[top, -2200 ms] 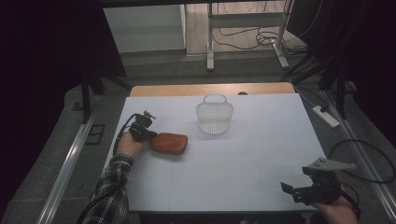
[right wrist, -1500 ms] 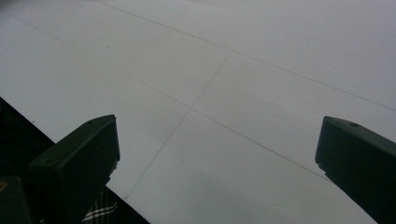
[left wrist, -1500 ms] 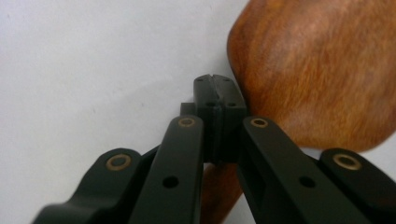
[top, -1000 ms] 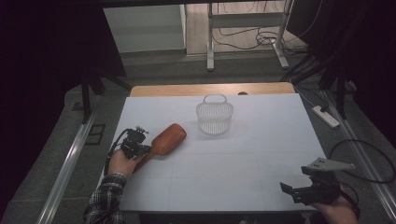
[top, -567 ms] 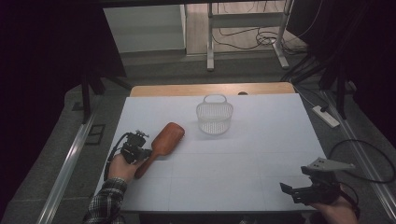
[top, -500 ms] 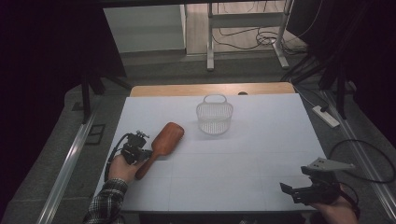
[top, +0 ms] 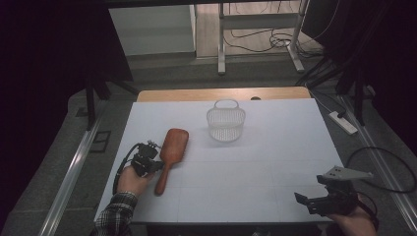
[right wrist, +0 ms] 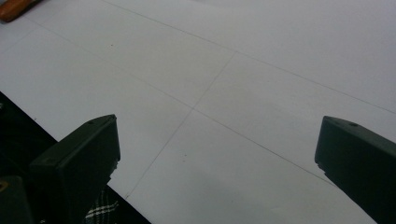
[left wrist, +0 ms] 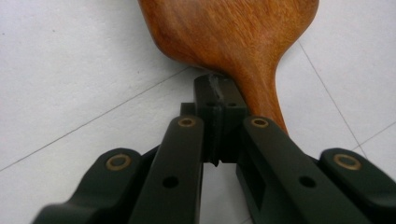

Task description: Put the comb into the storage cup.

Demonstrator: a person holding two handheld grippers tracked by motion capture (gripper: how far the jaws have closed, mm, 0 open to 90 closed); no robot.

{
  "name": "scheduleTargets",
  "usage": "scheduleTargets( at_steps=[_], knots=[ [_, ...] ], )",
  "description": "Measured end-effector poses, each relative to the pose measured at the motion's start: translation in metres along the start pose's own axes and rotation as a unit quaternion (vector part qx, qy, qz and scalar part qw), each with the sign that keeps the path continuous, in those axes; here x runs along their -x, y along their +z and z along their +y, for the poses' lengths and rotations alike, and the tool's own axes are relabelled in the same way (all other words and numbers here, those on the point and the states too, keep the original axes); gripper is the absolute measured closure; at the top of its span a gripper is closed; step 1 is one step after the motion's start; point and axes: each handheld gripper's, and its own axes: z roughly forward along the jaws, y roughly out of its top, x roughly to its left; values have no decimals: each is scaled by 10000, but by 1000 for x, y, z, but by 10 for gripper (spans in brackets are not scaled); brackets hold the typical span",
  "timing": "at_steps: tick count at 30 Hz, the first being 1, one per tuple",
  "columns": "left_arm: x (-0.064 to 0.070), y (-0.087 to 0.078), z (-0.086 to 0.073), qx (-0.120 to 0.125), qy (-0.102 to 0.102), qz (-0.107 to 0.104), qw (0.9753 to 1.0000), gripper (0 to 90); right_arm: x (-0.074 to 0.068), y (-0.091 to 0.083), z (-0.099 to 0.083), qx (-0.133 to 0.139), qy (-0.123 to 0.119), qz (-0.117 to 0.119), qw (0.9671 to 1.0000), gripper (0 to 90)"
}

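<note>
Left gripper (top: 149,160) jaws closed, tips against the wooden brush (top: 170,153) neck (flat on table, left of basket (top: 225,121)). No clamp, so a push could spin it away. Right gripper (top: 322,201) open, idle.

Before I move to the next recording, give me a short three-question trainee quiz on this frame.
1. True or false: the wooden hairbrush lies inside the white basket.
2. Which gripper is beside the hairbrush's handle: A left gripper, B right gripper?
3. Fill in: the right gripper's jaws stand wide ____ over the white table.

Key: 1 false, it lies on the table, apart from the basket. 2 A; in the left gripper view its jaws are closed with the tips at the neck. 3 open.
</note>
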Motion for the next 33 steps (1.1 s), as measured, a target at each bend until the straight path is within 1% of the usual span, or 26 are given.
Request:
scheduleTargets(
  at_steps=[5, 7, 9, 13, 15, 16, 20, 25, 29, 31, 33],
  knots=[
    [-3, -8, -2, 165, -128, -44, 9998, 891, 0, 0, 0, 11, 4, -4, 10000, 1],
    [-4, -12, -4, 246, -189, -61, 9995, 870, 0, 0, 0, 15, 0, -4, 10000, 1],
    [-3, -15, -6, 318, -222, -35, 9992, 837, 0, 0, 0, 16, -4, -5, 10000, 1],
    [-3, -20, -9, 400, -317, -53, 9987, 729, 0, 0, 0, 17, -5, -5, 10000, 2],
    [-3, -22, -10, 433, -341, -62, 9985, 690, 0, 0, 0, 21, -13, -4, 10000, 2],
    [-2, -23, -11, 460, -361, -59, 9983, 652, 0, 0, 0, 23, -13, -5, 10000, 1],
    [0, -25, -12, 502, -358, -34, 9981, 557, 0, 0, 0, 21, -12, -3, 10000, 2],
    [3, -27, -13, 524, -374, -5, 9979, 416, 0, 0, 0, 21, -13, -5, 10000, 2],
    [5, -28, -14, 544, -392, -101, 9977, 318, 0, -1, 0, 24, -15, -3, 10000, 2],
    [6, -29, -14, 536, -392, -112, 9977, 281, -1, -1, 0, 24, -18, -2, 10000, 1],
    [7, -28, -13, 534, -414, -130, 9976, 217, -1, -1, 0, 25, -22, -2, 10000, 1]
  ],
)
